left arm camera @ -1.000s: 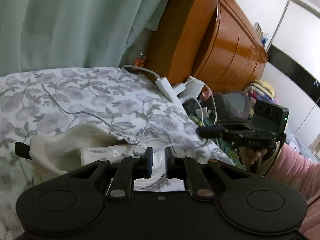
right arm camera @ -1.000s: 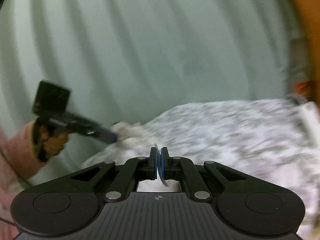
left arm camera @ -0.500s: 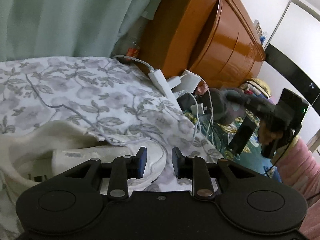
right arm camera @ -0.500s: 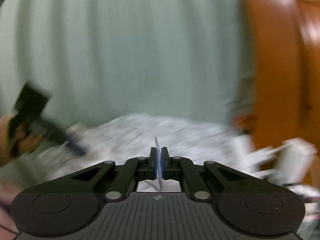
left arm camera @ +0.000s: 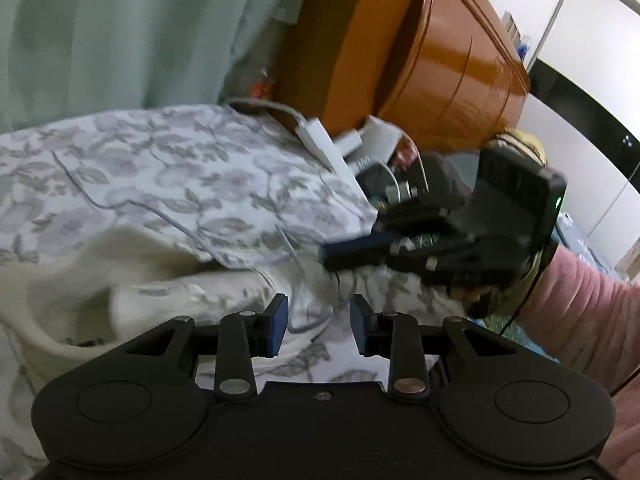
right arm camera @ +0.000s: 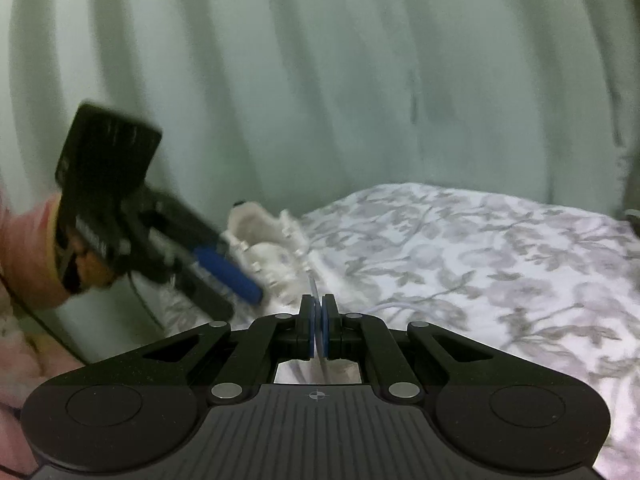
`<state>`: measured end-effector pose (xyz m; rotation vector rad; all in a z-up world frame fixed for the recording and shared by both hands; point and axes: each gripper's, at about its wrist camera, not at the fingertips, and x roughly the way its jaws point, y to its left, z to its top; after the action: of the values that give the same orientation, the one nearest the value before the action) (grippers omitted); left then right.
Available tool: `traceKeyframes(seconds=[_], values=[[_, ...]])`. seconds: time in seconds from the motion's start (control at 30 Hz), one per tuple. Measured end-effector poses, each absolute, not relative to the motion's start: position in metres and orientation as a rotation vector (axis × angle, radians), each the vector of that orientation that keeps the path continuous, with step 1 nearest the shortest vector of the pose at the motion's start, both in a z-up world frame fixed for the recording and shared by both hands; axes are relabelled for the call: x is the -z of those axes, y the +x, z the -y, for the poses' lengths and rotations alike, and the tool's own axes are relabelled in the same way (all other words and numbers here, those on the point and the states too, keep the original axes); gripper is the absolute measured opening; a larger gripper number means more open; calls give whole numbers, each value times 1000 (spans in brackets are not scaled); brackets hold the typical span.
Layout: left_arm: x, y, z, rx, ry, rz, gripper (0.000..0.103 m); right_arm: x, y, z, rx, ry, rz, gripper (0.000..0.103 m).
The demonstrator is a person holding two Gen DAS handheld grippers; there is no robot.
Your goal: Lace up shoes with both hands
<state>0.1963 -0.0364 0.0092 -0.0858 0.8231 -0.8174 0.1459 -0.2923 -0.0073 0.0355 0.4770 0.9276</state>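
Observation:
A cream-white shoe [left arm camera: 132, 284] lies on the floral bedsheet [left arm camera: 180, 168], just ahead and left of my left gripper [left arm camera: 319, 320]. Its jaws are opening; a thin strand of white lace [left arm camera: 294, 256] runs down between them, and the pads do not press on it. My right gripper [left arm camera: 330, 256] reaches in from the right, just beyond the left fingertips. In the right wrist view the right gripper [right arm camera: 319, 312] is shut on the flat lace end [right arm camera: 313, 286], which sticks up between the pads. The shoe [right arm camera: 276, 248] sits ahead, with the left gripper [right arm camera: 240, 300] low beside it.
A pale green curtain [right arm camera: 320, 80] hangs behind the bed. An orange wooden headboard [left arm camera: 420, 60] stands at the right, with a white power strip [left arm camera: 320, 140] and chargers at its foot. A pink sleeve [left arm camera: 580, 320] is at the right edge.
My left jaws have spread wider and the left gripper has dropped closer to the shoe. The right gripper swung away to the right, then back in toward the shoe, still shut on the lace.

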Motion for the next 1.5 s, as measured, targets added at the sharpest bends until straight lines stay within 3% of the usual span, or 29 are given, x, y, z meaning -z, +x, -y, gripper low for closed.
traceKeyframes(seconds=[0.43, 0.63, 1.03, 1.33, 1.5], values=[[55, 209, 162, 1182, -219, -991, 31, -39, 128, 364, -633, -21, -392, 3], [28, 206, 106, 1104, -282, -884, 37, -59, 106, 420, -413, -47, -334, 3], [-5, 218, 45, 909, -380, -740, 38, -121, 31, 533, 262, -171, -186, 3], [-28, 211, 2, 787, -421, -655, 40, -40, 102, 416, -296, -230, -400, 3], [-36, 201, -21, 771, -422, -651, 41, -4, 140, 345, -646, -204, -412, 3]])
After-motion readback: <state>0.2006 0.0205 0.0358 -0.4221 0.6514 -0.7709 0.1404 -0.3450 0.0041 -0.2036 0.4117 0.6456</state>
